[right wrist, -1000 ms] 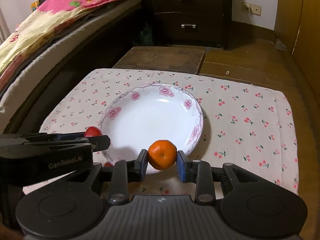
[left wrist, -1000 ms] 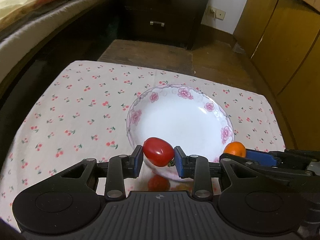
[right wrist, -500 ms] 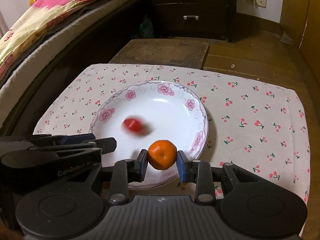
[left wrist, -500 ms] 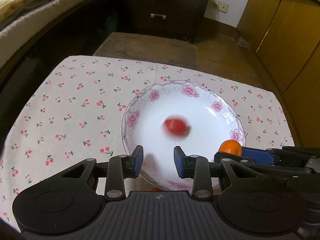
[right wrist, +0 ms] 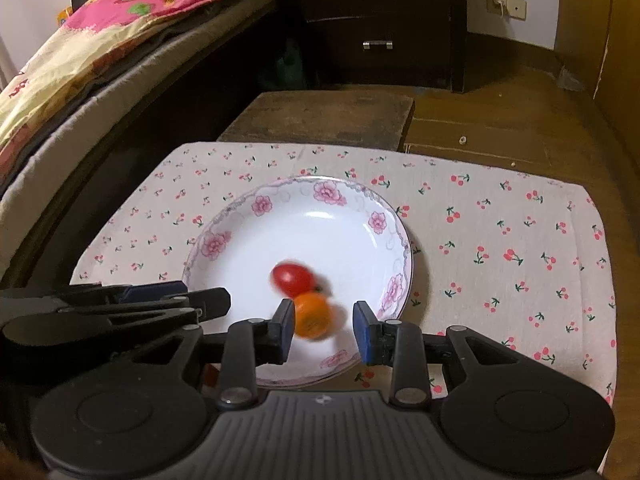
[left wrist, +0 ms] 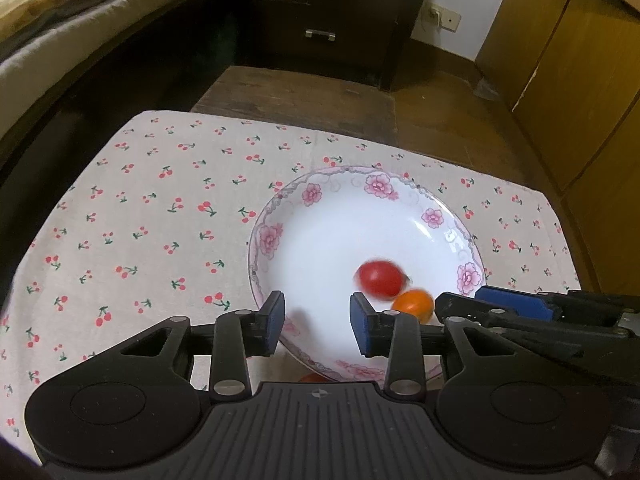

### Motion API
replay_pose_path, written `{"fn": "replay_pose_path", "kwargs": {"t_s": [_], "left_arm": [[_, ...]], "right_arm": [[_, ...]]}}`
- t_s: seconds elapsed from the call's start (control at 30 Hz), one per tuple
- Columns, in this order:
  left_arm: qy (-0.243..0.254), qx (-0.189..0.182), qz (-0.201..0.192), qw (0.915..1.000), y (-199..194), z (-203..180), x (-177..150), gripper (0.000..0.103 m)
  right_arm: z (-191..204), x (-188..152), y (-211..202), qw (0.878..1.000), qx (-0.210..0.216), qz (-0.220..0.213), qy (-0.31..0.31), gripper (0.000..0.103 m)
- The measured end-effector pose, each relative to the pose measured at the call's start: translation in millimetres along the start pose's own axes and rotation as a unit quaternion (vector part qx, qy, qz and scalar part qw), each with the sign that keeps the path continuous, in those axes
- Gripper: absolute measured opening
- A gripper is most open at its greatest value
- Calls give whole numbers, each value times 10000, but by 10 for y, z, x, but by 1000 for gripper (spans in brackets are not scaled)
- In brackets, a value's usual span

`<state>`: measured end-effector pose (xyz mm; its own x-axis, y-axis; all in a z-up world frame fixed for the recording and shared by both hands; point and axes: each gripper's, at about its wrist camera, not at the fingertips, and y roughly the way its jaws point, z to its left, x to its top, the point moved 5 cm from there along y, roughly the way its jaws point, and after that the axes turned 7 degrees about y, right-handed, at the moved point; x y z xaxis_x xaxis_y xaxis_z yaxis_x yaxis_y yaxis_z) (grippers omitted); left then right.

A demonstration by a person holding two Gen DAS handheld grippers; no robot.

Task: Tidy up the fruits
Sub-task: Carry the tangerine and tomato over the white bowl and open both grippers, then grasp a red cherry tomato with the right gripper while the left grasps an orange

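Both my left fingers [left wrist: 317, 324] and right fingers [right wrist: 323, 331] stand wide, holding nothing. The tomato [right wrist: 291, 278] and the orange [right wrist: 313, 316] sit blurred in the plate [right wrist: 240, 216] on the cherry-print tabletop [right wrist: 520, 240], touching each other near its front rim. Both look small, round and light, likely to roll; the tomato's smooth skin seems slippery and bruisable, so I'd grip either gently across its middle.

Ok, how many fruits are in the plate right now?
2. A red tomato lies in the plate, and an orange mandarin sits just nearer, beside it; both are blurred. A reddish sliver below the plate's near rim may be a third, mostly hidden.
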<state>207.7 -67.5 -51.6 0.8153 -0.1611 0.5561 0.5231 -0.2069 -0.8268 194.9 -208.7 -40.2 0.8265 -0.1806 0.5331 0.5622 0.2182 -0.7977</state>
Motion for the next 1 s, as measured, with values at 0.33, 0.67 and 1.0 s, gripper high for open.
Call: {"fn": "replay_pose_path", "kwargs": {"t_s": [0.33, 0.67, 1.0], "left_arm": [[-39, -46, -114, 9999, -200, 61, -50, 50], [-176, -66, -153, 9997, -392, 193, -200, 52], [-276, -64, -33, 9996, -551, 349, -501, 56]], "right_arm": [[114, -104, -169, 10000, 61, -42, -38, 33], [212, -276, -366, 9999, 112, -72, -80, 33], [254, -561, -436, 9998, 102, 98, -123, 34]]}}
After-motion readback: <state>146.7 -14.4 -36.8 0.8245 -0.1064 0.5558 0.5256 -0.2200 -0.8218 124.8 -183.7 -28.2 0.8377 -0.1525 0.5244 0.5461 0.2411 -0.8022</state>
